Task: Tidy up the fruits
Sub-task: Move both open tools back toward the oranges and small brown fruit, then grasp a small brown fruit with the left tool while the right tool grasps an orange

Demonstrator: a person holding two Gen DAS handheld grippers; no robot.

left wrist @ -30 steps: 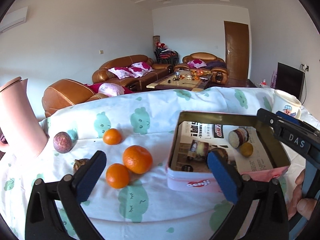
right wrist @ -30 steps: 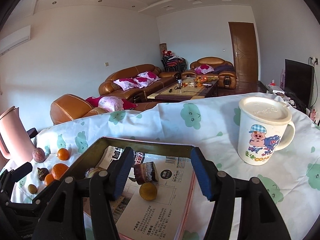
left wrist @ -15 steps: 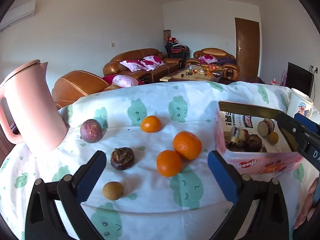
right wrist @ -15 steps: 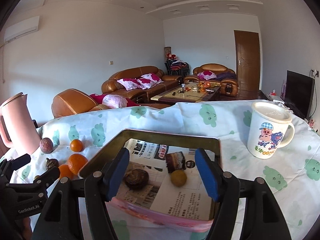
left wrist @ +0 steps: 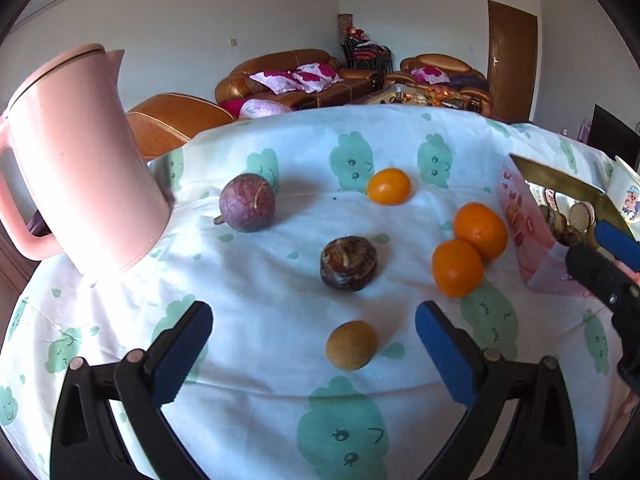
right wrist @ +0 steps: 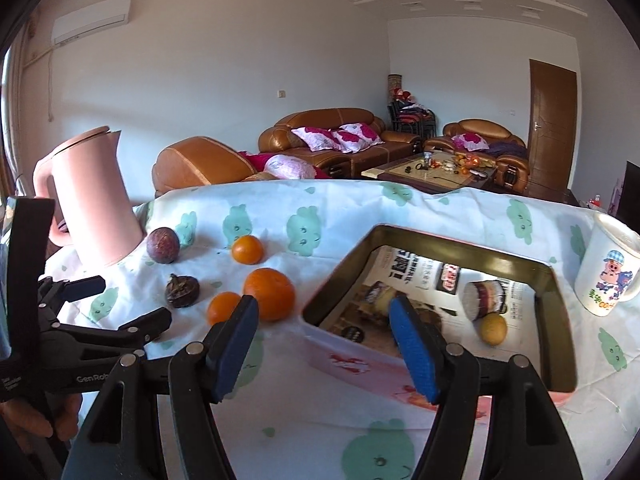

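Loose fruit lies on the cloud-print cloth: a small brown fruit (left wrist: 351,345) nearest, a dark wrinkled fruit (left wrist: 347,263), a purple passion fruit (left wrist: 247,208), and three oranges (left wrist: 457,267) (left wrist: 480,231) (left wrist: 389,186). My left gripper (left wrist: 313,354) is open and empty, its jaws either side of the small brown fruit, not touching. The pink tin (right wrist: 558,316), lined with newspaper, holds a few fruits, among them a yellow one (right wrist: 493,329). My right gripper (right wrist: 324,348) is open and empty before the tin's near left corner.
A pink kettle (left wrist: 76,160) stands at the table's left. A white cartoon mug (right wrist: 608,272) stands right of the tin. The table's far edge drops toward brown sofas (right wrist: 332,136) behind.
My left gripper has swung left from the tin to the loose fruit and closer to the small brown fruit. My right gripper has pulled back and left from over the tin.
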